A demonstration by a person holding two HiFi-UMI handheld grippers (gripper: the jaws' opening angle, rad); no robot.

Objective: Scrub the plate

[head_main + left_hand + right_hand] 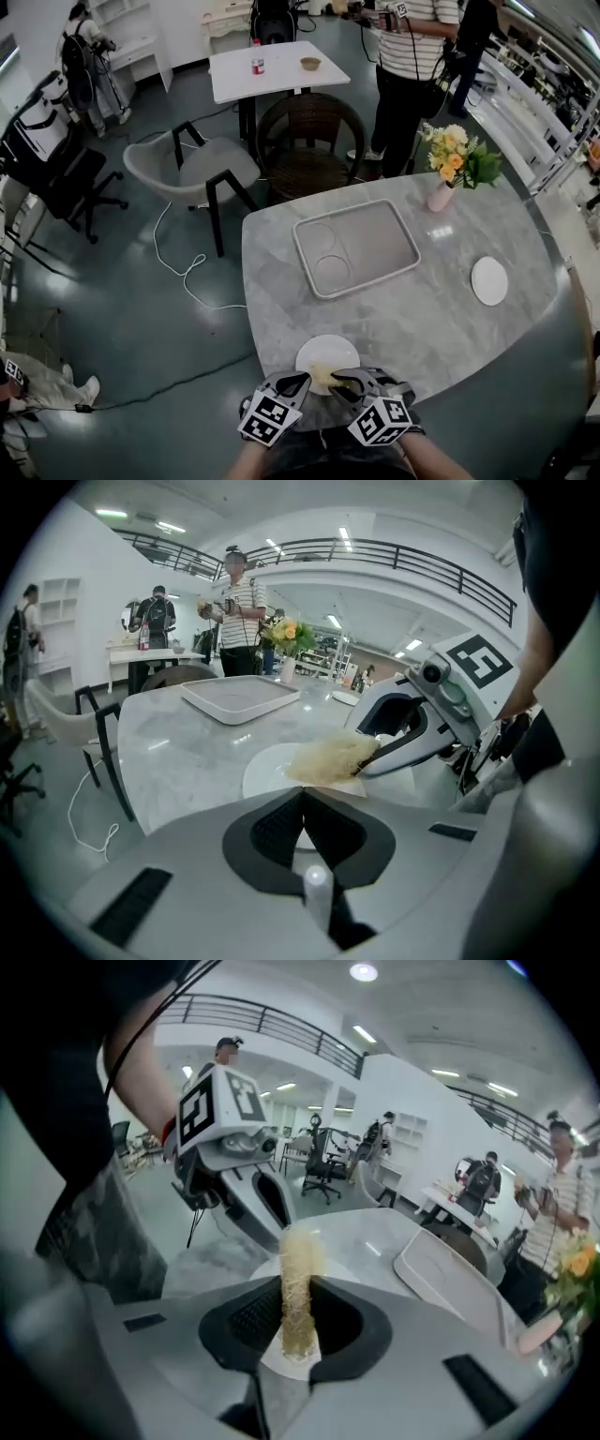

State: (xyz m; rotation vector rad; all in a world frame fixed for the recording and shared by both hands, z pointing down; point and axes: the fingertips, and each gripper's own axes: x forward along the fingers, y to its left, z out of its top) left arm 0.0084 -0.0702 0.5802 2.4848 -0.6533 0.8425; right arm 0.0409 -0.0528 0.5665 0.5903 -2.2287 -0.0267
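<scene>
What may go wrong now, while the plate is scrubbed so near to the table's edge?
1. The plate lies at the near edge of the table, and the left gripper seems to pinch only its rim. A hard stroke might push it off.
2. The right gripper holds the scrubber by a narrow strip, so it may bend or slip out.
3. The two grippers are close together and may bump.

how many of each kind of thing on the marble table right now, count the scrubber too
white round plates: 2
pale grey rectangular tray: 1
pink vase of yellow flowers: 1
yellow fibrous scrubber, held in the right tool: 1
total: 5
</scene>
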